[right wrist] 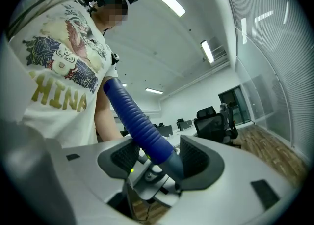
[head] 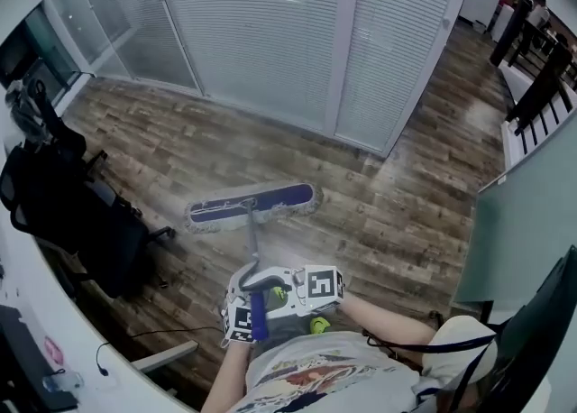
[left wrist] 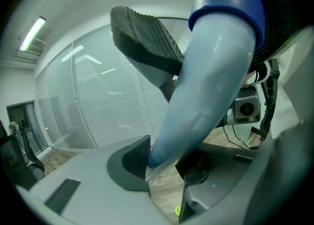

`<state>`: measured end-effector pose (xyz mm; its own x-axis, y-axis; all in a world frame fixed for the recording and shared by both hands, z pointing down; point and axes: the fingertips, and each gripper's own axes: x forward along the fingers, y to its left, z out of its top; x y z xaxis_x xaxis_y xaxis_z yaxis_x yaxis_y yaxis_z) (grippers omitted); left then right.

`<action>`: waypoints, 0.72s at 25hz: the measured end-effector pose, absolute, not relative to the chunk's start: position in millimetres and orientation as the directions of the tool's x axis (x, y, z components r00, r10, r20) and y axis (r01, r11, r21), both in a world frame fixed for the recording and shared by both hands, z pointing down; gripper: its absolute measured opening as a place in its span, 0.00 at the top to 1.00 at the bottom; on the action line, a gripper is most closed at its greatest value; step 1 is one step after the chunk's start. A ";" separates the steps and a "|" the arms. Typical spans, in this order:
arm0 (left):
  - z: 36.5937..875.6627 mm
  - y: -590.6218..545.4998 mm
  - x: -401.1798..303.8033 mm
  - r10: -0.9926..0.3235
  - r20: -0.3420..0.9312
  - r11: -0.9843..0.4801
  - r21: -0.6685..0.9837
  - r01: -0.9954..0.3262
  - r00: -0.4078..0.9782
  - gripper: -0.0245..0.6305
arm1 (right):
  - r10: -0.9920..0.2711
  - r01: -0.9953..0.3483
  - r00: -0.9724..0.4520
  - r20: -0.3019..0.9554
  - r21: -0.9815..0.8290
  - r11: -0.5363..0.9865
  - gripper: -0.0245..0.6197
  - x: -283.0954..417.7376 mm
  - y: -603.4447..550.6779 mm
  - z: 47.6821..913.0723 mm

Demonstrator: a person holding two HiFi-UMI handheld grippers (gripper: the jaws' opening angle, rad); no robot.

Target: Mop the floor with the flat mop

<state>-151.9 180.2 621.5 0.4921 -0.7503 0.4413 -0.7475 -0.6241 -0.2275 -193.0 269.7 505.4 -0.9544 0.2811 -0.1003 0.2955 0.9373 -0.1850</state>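
Gold "HINA" lettering (right wrist: 58,97) on white T-shirt (right wrist: 29,37), behind blue mop handle (right wrist: 140,123)

Open wood floor (head: 406,213) ahead; office chair (head: 81,213) left, glass partition (head: 261,41) beyond.

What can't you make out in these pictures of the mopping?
- Head view: how left gripper and right gripper clasp the mop handle; marker cubes cover the jaws.
- Left gripper view: mop head, blocked by gripper body and handle.
- Head view: people at top right, too small.
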 end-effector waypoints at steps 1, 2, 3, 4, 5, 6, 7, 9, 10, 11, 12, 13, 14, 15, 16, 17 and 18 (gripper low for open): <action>625.2 195.7 -146.9 -0.753 0.444 -0.621 -0.233 -0.748 0.486 0.81 | 0.291 0.305 -0.952 -0.098 -0.185 0.934 0.59 -187.6 285.7 509.7; 628.3 210.9 -141.2 -0.753 0.446 -0.621 -0.239 -0.746 0.484 0.81 | 0.298 0.311 -0.950 -0.095 -0.187 0.932 0.59 -182.1 301.3 513.3; 630.7 225.0 -135.7 -0.753 0.446 -0.623 -0.245 -0.743 0.485 0.81 | 0.302 0.314 -0.949 -0.093 -0.188 0.930 0.59 -176.6 315.7 515.5; 632.3 237.2 -131.1 -0.753 0.444 -0.625 -0.250 -0.739 0.486 0.81 | 0.304 0.316 -0.948 -0.093 -0.188 0.930 0.59 -172.0 328.1 516.4; 633.1 247.1 -128.0 -0.754 0.441 -0.625 -0.254 -0.738 0.487 0.81 | 0.304 0.317 -0.948 -0.093 -0.185 0.930 0.59 -168.6 338.2 516.7; 633.7 255.0 -125.6 -0.755 0.439 -0.625 -0.258 -0.737 0.486 0.81 | 0.305 0.317 -0.948 -0.093 -0.182 0.931 0.59 -166.0 346.5 517.3; 635.2 262.0 -123.1 -0.755 0.441 -0.626 -0.263 -0.734 0.486 0.81 | 0.305 0.317 -0.948 -0.090 -0.182 0.931 0.59 -163.6 353.7 519.0; 640.5 273.1 -117.5 -0.745 0.455 -0.641 -0.280 -0.715 0.489 0.82 | 0.307 0.316 -0.949 -0.077 -0.186 0.930 0.59 -159.0 364.8 524.7; 642.1 275.3 -116.0 -0.737 0.462 -0.651 -0.289 -0.702 0.493 0.82 | 0.307 0.315 -0.949 -0.070 -0.188 0.930 0.59 -158.3 367.0 526.7; 641.8 274.2 -116.5 -0.733 0.465 -0.658 -0.294 -0.694 0.498 0.82 | 0.307 0.314 -0.950 -0.064 -0.189 0.931 0.58 -159.9 366.0 526.9; 639.6 270.0 -119.2 -0.732 0.461 -0.659 -0.292 -0.693 0.502 0.82 | 0.306 0.312 -0.950 -0.059 -0.189 0.931 0.58 -163.5 362.2 525.3; 635.9 264.1 -123.6 -0.735 0.452 -0.656 -0.285 -0.699 0.506 0.82 | 0.305 0.311 -0.950 -0.058 -0.190 0.931 0.58 -168.8 356.6 522.5; 632.5 258.3 -129.0 -0.739 0.442 -0.652 -0.275 -0.707 0.509 0.82 | 0.306 0.312 -0.950 -0.057 -0.191 0.931 0.58 -175.0 351.0 519.8; 630.9 254.0 -135.0 -0.739 0.439 -0.651 -0.267 -0.710 0.512 0.82 | 0.310 0.314 -0.949 -0.054 -0.195 0.929 0.58 -181.8 346.7 518.6; 631.3 251.4 -140.9 -0.733 0.442 -0.657 -0.265 -0.706 0.517 0.82 | 0.314 0.318 -0.948 -0.050 -0.199 0.927 0.58 -189.0 343.8 519.0; 632.4 249.0 -147.0 -0.725 0.447 -0.668 -0.267 -0.695 0.525 0.82 | 0.318 0.320 -0.947 -0.045 -0.202 0.925 0.58 -196.4 340.9 519.7; 634.1 245.1 -153.6 -0.717 0.449 -0.678 -0.274 -0.682 0.533 0.82 | 0.321 0.322 -0.946 -0.040 -0.203 0.925 0.58 -204.0 336.2 519.7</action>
<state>-153.6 245.1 634.1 0.5331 -0.7170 0.4491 -0.6817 -0.6784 -0.2739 -204.0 336.2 519.7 -0.9463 0.3208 -0.0403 0.3221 0.9246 -0.2033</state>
